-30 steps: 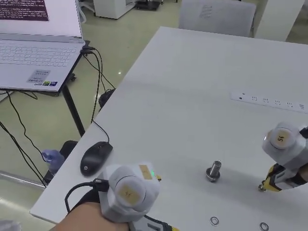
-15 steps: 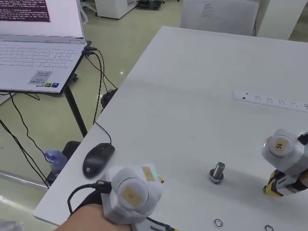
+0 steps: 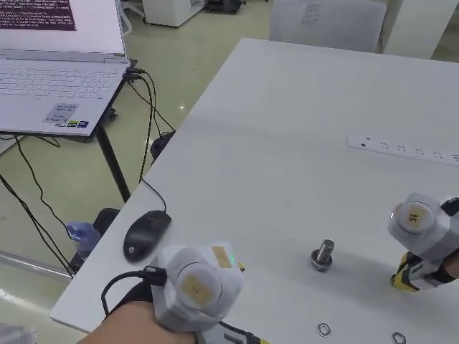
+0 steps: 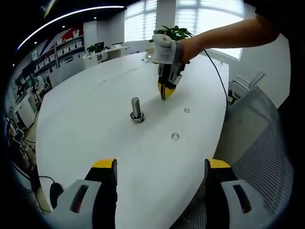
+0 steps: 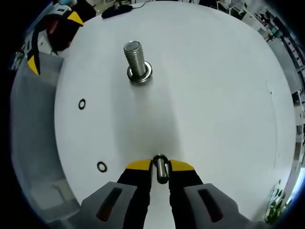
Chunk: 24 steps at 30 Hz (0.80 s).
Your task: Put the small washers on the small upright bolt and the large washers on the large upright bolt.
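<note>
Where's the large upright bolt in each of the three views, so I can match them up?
Head view: the large bolt stands lower right of centre.
Left gripper view: left of centre, lower left of the right gripper.
Right gripper view: upper left of centre, beyond the small bolt its jaws hold.
Shared landmark: the two loose washers on the table beside it.

We log bright, even light — tall windows (image 4: 209, 24) blow out; soft shadows on matte white tabletop (image 3: 287, 143); fisheye edges warp.
</note>
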Available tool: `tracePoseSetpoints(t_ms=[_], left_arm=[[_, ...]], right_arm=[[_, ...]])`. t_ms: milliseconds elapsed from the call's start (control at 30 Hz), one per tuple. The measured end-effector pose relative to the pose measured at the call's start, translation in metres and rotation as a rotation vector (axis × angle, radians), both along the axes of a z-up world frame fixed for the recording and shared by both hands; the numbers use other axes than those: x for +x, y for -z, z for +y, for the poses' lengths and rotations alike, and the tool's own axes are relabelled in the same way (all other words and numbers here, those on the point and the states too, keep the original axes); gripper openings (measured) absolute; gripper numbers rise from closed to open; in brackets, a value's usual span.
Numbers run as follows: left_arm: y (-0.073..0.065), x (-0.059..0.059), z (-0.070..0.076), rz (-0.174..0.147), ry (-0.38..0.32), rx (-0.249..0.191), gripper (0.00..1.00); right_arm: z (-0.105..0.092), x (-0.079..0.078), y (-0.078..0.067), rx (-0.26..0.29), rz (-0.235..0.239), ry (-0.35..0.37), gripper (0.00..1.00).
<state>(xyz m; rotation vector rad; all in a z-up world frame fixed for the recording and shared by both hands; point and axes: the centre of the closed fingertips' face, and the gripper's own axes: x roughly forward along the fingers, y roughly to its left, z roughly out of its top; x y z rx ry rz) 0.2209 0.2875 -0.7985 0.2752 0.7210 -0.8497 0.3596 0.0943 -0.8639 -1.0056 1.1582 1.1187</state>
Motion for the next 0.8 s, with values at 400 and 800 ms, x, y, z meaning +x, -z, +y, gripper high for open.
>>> tracePoseSetpoints(t_ms=[400,800], left_arm=[[-0.007,-0.001,-0.001,-0.012,-0.013,-0.006,0.75],[-0.014,-0.002,-0.005,-0.026,-0.014,-0.006,0.79]], right_arm=[[0.0,0.004,-0.01,0.023,0.002,0.009,0.23],[0.011,-0.003,-0.053,0.089,-0.036,-0.017,0.28]])
